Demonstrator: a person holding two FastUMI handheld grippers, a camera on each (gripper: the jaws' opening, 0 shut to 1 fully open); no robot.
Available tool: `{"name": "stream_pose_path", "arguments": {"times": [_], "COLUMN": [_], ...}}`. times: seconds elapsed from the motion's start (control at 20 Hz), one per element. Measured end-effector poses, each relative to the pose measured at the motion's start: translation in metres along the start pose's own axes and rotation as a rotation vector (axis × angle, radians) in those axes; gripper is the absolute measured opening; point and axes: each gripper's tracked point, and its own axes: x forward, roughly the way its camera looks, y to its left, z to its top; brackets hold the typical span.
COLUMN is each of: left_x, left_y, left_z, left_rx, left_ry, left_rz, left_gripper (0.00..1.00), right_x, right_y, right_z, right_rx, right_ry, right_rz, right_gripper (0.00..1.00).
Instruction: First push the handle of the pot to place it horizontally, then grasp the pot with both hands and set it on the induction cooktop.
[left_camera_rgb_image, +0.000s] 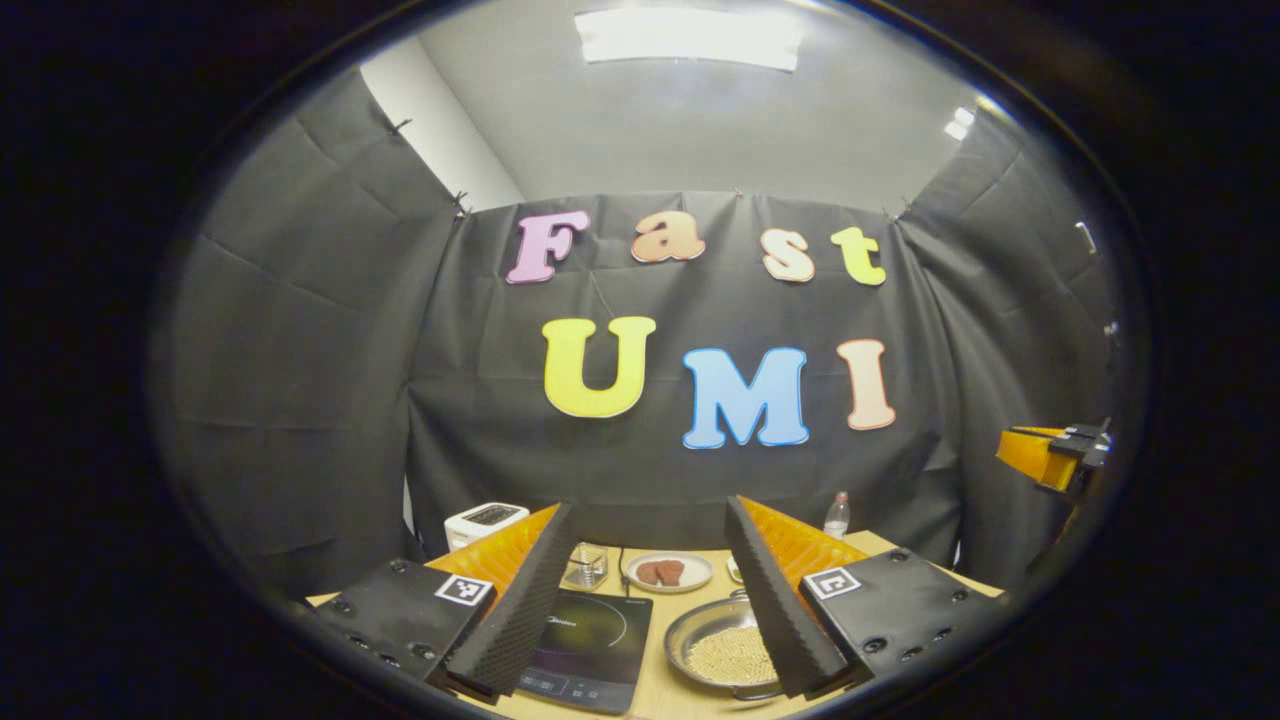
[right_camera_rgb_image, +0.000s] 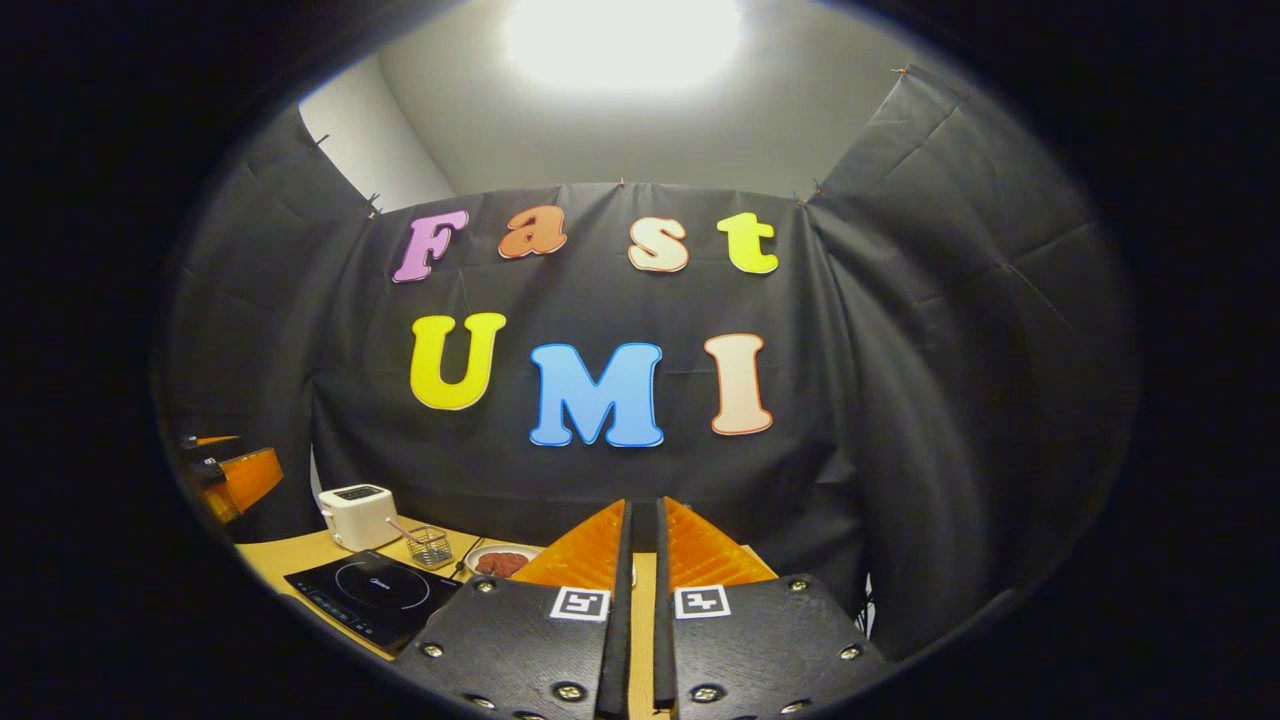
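Left gripper (left_camera_rgb_image: 650, 520) fingers spread wide, ribbed pads facing in, holding nothing. Between them, low on the pale wood surface (left_camera_rgb_image: 680, 690): round metal pot (left_camera_rgb_image: 725, 650) with a grainy beige fill, just right of the flat glossy black induction cooktop (left_camera_rgb_image: 590, 645), not on it. Handle hidden behind a finger. Behind: white plate (left_camera_rgb_image: 668, 572) with brown pieces, boxy white toaster (left_camera_rgb_image: 483, 520). Right gripper (right_camera_rgb_image: 641, 510) fingers nearly together, narrow slit, empty.
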Motion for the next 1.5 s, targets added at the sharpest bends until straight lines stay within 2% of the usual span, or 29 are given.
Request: {"name": "stream_pose_path", "arguments": {"times": [0.05,0.15,0.2,0.3,0.35,0.4,0.45,0.5,0.65,0.75,0.9,1.2,1.45,1.5], "left_x": [-0.003,-0.01,-0.012,-0.016,-0.016,-0.016,-0.014,-0.011,-0.001,0.007,0.017,0.033,0.048,0.051], "left_y": [-0.001,0.003,0.005,0.01,0.014,0.02,0.026,0.032,0.054,0.071,0.098,0.149,0.177,0.182], "left_z": [-0.001,0.0,0.0,-0.001,-0.002,-0.001,-0.003,-0.003,-0.002,-0.002,-0.008,-0.02,-0.032,-0.035], "left_rx": [0.007,0.025,0.03,0.029,0.029,0.031,0.035,0.038,0.049,0.037,0.021,0.028,0.016,0.015], "left_ry": [0.001,-0.003,-0.001,0.009,0.013,0.017,0.02,0.018,0.013,0.007,0.008,0.012,0.022,0.025], "left_rz": [0.012,0.044,0.058,0.078,0.086,0.094,0.099,0.102,0.113,0.124,0.139,0.183,0.207,0.209], "left_gripper": [0.97,0.97,0.95,0.92,0.92,0.97,0.96,1.0,0.97,1.0,0.97,1.0,1.0,0.97], "right_x": [0.002,0.004,0.005,0.007,0.008,0.01,0.012,0.015,0.019,0.024,0.027,0.027,0.02,0.018], "right_y": [0.001,0.016,0.023,0.033,0.042,0.052,0.061,0.071,0.106,0.127,0.161,0.218,0.256,0.261], "right_z": [0.003,-0.004,-0.01,-0.02,-0.023,-0.026,-0.027,-0.031,-0.04,-0.049,-0.071,-0.115,-0.164,-0.174], "right_rx": [-0.006,0.009,0.016,0.038,0.051,0.06,0.061,0.057,0.07,0.061,0.066,0.057,0.054,0.05], "right_ry": [-0.005,0.014,0.031,0.067,0.083,0.091,0.096,0.104,0.144,0.172,0.244,0.378,0.549,0.579], "right_rz": [0.024,0.097,0.128,0.174,0.199,0.22,0.238,0.252,0.309,0.343,0.388,0.479,0.571,0.584], "right_gripper": [0.01,0.04,0.0,0.0,0.0,0.0,0.0,0.0,0.0,0.0,0.0,0.0,0.01,0.0]}}
